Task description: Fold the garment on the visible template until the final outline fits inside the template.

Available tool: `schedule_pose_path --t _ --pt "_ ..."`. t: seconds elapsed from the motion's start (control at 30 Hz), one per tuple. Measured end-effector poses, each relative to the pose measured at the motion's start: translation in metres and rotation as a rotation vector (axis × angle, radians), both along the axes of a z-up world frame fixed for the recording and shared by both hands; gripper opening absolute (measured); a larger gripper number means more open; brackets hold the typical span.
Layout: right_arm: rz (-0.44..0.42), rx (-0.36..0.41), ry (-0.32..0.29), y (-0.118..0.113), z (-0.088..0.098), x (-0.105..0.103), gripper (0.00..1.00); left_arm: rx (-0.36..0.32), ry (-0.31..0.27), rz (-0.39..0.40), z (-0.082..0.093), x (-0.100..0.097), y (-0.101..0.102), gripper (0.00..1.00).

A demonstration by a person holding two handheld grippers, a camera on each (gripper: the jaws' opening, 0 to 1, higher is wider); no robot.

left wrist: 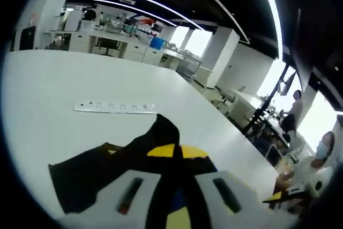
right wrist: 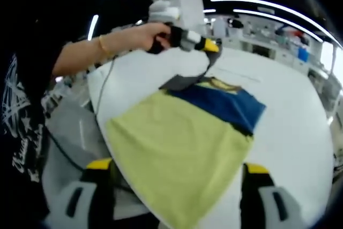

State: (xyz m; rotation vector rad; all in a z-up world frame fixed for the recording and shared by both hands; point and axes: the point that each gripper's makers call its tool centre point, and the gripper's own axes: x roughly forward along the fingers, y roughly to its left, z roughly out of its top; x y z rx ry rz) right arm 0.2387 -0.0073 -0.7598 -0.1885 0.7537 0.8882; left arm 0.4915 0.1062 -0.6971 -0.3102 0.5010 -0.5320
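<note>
Yellow cloth of the garment sits between the wide right gripper, while the left gripper pinches a dark part that might slip.

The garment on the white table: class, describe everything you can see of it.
The garment is soft cloth in yellow, blue and black. In the right gripper view it lies spread on the white table, a large yellow panel nearest, a blue band beyond, its near edge hanging over the table's edge. The left gripper, held in a hand, pinches a dark flap at its far end, lifting it. The right gripper's jaws stand apart, holding nothing.
</note>
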Motion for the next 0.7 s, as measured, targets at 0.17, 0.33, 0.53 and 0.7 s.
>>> schedule_pose_path --t 0.17,0.33,0.53,0.7 --pt "-0.001 0.003 0.004 0.001 -0.002 -0.001 0.99 0.011 0.005 -0.037 -0.004 -0.004 -0.016 0.0" --pt "-0.006 -0.001 0.022 -0.002 -0.005 -0.004 0.99 -0.015 0.017 -0.036 -0.006 -0.004 -0.026 0.0" --pt "-0.01 -0.003 0.02 -0.005 -0.005 -0.004 0.99 -0.01 0.021 -0.075 -0.01 -0.011 -0.044 0.0" --pt "-0.009 0.003 0.023 -0.004 -0.006 -0.004 0.99 0.002 0.032 -0.115 -0.018 -0.018 -0.058 0.0"
